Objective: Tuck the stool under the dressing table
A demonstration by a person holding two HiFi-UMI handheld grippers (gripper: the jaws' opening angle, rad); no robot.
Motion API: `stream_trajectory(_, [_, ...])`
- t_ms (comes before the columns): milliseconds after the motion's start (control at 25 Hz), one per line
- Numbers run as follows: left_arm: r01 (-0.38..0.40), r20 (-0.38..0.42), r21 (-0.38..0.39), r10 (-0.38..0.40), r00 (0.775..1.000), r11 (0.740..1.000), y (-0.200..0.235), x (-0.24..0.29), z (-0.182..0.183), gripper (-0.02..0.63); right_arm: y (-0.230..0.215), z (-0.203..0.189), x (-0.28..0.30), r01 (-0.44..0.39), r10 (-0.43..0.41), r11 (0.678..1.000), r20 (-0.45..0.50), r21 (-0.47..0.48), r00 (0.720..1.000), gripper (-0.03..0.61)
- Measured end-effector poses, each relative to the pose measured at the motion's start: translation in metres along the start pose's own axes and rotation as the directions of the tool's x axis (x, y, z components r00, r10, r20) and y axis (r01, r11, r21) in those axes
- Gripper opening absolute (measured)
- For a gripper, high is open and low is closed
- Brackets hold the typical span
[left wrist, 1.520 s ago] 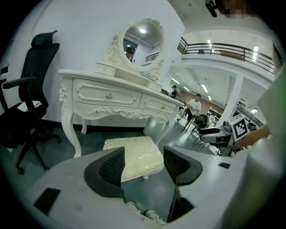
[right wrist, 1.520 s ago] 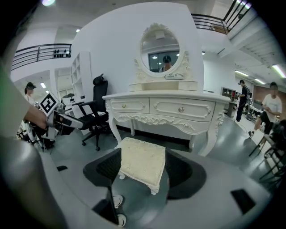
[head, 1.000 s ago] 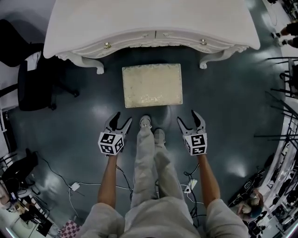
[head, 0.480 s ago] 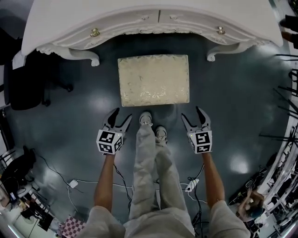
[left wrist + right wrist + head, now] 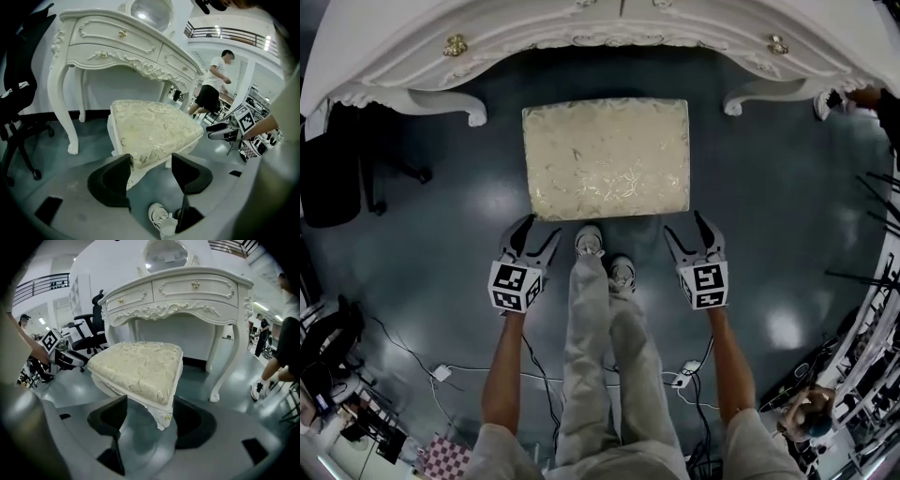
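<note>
Head view, stool point(image 5: 606, 157): a rectangular cream cushion with a shiny brocade pattern. It stands on the dark glossy floor point(image 5: 441, 234) just in front of the table, between its two front legs and not under it.
Head view, table point(image 5: 609, 33): white, with a curved carved front, gold knobs and scrolled legs.
Head view, left gripper point(image 5: 539, 232): at the stool's near left corner, fingers spread.
Head view, right gripper point(image 5: 684, 227): at the stool's near right corner, fingers spread.
Head view, shoes point(image 5: 592, 242): pale, on the floor between the two grippers, just short of the stool's near edge.
Left gripper view, fingers point(image 5: 110, 180): black, wedge-shaped and wide apart. The stool's point(image 5: 154, 129) padded corner and a white carved leg show in the gap. Whether they touch it cannot be told.
Left gripper view, table point(image 5: 117, 49): drawers with relief scrolls, a curved leg and a round mirror on top.
Left gripper view, chair point(image 5: 18, 103): black, on castors, left of the table.
Right gripper view, fingers point(image 5: 192, 420): black and spread. The stool's point(image 5: 138, 366) other near corner sits between them, its white leg bearing a small gold rosette. Nothing is pinched.
Right gripper view, table point(image 5: 178, 296): glossy white and close behind the stool, with its kneehole open.
</note>
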State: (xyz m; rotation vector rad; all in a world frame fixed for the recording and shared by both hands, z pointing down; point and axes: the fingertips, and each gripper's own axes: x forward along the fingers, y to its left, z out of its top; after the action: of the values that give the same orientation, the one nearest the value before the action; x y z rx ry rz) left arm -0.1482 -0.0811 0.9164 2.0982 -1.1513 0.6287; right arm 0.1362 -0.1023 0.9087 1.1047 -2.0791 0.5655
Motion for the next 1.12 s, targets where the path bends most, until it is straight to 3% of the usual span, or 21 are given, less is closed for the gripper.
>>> stream_trajectory(400, [-0.035,0.037,-0.02,0.036,0.999,0.999,0.021,0.009,-0.01,0.259,-0.009,-0.011,0.032,0.02,-0.02,1.0,-0.011,-0.003,1.0,0.294])
stream_trajectory(1120, [0.047,0.038,0.023,-0.048,0.998,0.999,0.028,0.032,-0.009,0.278,-0.017,-0.009,0.045,0.037,-0.037,0.999,-0.009,-0.004,0.999,0.313])
